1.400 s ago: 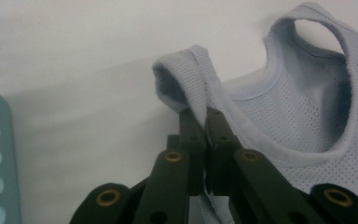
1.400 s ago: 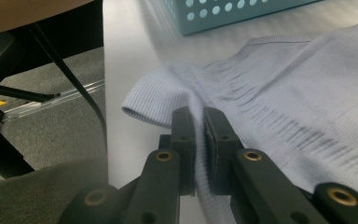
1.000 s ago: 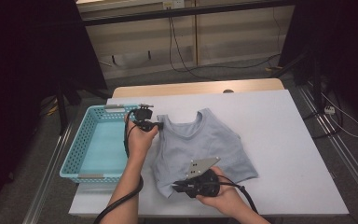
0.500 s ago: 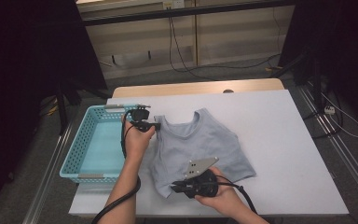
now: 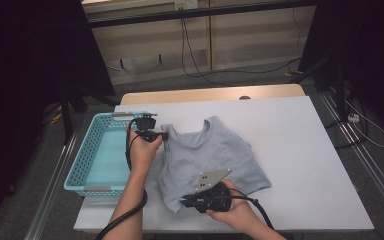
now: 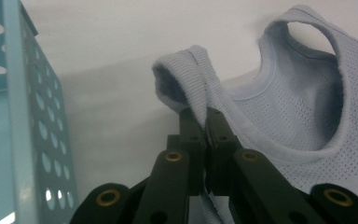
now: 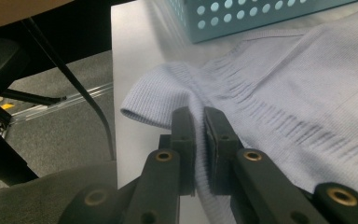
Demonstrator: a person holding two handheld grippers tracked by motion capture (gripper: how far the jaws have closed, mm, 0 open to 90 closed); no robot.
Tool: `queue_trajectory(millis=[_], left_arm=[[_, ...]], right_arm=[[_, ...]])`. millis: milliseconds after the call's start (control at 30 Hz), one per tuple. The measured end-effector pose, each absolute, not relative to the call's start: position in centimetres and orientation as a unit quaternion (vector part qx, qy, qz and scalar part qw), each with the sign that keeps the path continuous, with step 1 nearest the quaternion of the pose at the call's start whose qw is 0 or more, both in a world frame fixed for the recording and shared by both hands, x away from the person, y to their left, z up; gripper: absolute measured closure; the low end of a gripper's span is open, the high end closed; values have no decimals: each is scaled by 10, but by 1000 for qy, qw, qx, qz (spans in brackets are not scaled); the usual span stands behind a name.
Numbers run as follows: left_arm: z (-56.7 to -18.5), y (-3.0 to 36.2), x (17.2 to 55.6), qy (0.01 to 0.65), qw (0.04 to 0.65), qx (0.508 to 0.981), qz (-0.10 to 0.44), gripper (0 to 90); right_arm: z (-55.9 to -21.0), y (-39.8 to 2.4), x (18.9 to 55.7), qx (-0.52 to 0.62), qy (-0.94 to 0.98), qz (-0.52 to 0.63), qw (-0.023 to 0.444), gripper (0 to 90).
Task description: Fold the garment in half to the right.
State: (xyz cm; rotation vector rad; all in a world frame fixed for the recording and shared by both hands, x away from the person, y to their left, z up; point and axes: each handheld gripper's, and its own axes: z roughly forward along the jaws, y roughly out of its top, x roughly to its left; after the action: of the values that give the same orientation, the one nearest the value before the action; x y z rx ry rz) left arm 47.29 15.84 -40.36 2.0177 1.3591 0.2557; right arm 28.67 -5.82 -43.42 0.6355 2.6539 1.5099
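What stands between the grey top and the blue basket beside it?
Nothing visible. The grey top lies right of the blue basket, with bare table between; left gripper and right gripper already pinch its strap and hem.

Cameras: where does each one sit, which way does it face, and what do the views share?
High view: above the near table edge, facing forward and down; both forearms, left gripper, right gripper.
Left gripper view: rides that gripper, looking along its jaws, shut on the strap of the top, basket beside.
Right gripper view: rides that gripper, shut on the top's ribbed hem.
Shared: top, basket and white table appear in all three.
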Motion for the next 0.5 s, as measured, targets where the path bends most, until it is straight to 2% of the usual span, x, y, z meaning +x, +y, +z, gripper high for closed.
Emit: queue_trajectory(millis=[500], left_arm=[[-402,161,471,528,339,772,96,878]], right_arm=[[-432,-55,288,198,852,485,8,843]])
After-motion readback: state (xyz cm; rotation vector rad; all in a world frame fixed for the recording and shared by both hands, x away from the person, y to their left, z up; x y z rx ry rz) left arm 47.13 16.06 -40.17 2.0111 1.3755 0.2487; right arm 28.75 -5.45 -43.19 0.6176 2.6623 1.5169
